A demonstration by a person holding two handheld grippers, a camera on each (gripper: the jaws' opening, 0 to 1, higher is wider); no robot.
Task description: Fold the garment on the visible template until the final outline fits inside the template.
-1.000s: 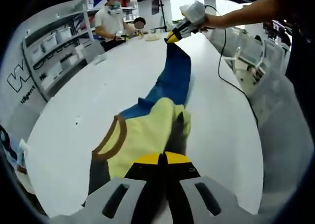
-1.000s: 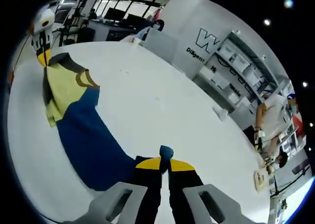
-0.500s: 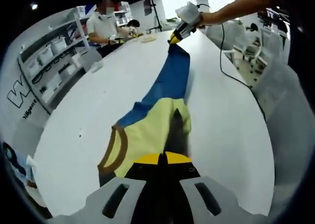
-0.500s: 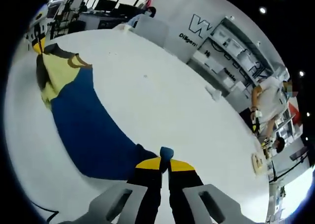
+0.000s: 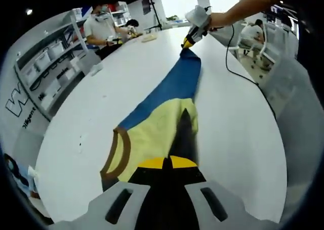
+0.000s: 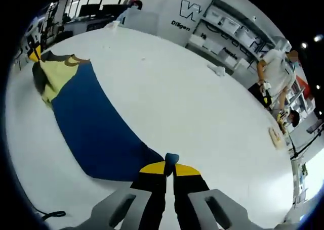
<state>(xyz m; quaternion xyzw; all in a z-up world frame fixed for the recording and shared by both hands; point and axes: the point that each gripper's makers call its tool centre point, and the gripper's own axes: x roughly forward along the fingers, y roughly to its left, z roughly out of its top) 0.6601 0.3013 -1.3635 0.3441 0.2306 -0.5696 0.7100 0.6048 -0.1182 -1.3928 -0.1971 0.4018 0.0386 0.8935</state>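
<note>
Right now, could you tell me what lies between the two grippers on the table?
The garment spans the whole stretch: its blue body runs from the right gripper to the yellow top at the left gripper, seen in both views.

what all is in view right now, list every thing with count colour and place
garment: one, blue body with yellow top, brown neck trim and dark sleeve, stretched flat along the table between the two grippers
table: one, white, under the garment
shelves: one set, white, with bins, along the wall
other people: at least two, at the table's far end
cable: one, black, trailing from the right gripper
left gripper: yellow-tipped, shut on the garment's yellow end
right gripper: yellow-tipped, shut on the blue hem
</note>
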